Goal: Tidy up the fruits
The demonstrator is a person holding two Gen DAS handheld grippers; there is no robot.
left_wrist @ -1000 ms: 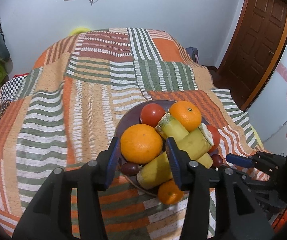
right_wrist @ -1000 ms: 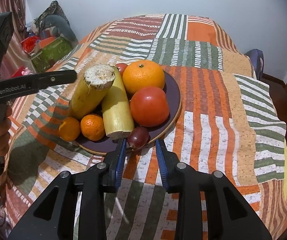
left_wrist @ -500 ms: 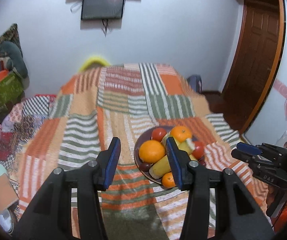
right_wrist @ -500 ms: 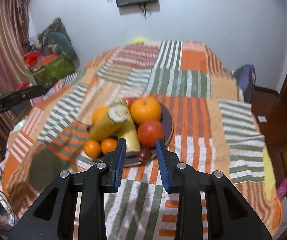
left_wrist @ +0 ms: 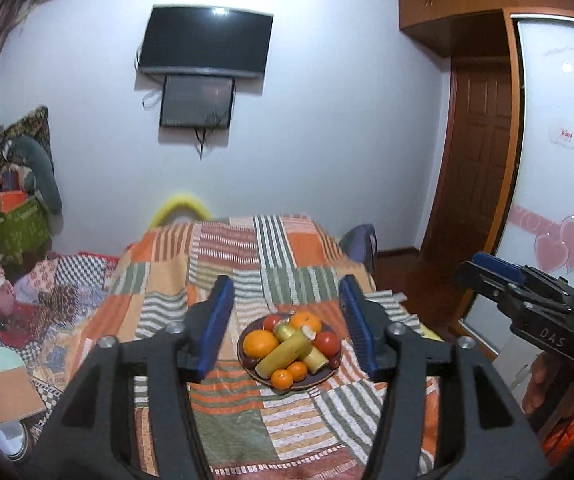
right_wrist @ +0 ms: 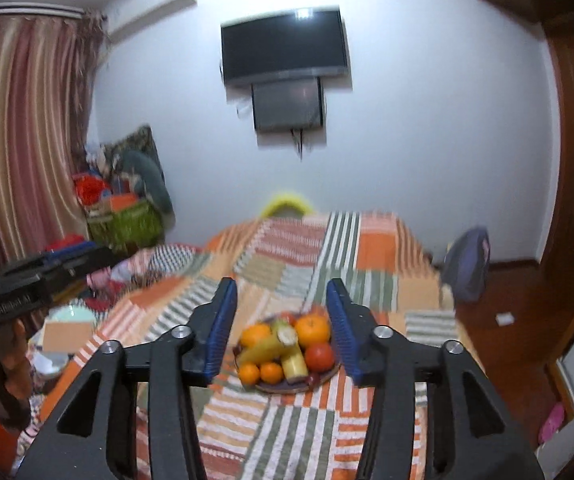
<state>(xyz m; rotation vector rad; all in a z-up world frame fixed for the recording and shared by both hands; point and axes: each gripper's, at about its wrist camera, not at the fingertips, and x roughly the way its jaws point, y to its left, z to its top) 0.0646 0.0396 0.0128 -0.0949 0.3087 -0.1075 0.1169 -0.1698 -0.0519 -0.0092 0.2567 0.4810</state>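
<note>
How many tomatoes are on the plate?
2. One tomato lies at the plate's right side, the other tomato at the far edge, behind the fruit pile. More may be hidden under the pile.

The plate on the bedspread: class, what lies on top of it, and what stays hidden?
The plate carries piled oranges, tomatoes, cut yellow pieces and small dark fruits. Its centre, and anything beneath the pile, is covered.

Motion blur softens the right wrist view, so the small dark fruits at the plate rim cannot be identified, and stacked fruit hides the plate's centre.
</note>
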